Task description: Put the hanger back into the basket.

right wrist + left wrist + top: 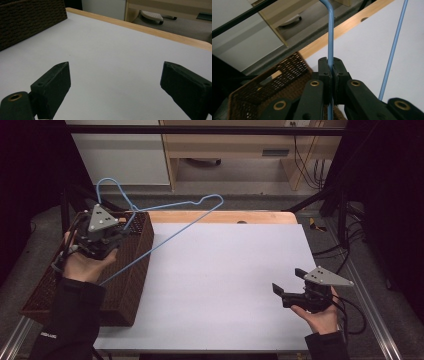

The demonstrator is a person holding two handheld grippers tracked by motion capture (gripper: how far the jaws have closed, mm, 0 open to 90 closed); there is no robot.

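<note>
- Resting near the right edge of the white table [225, 285], my right gripper [286, 288] has its jaws spread wide with nothing between them.
- Farther left, my left gripper [331, 68] pinches the blue wire hanger [165, 220], held above the wicker basket [132, 270].
- Beyond the table's far edge stands a wooden cabinet [225, 145].

The high view looks forward and down from above the person's side onto the whole worktop [225, 285]. Each gripper view looks closely along its own jaws; both also show the wicker basket [27, 20] and the worktop's wooden far edge [342, 27].
</note>
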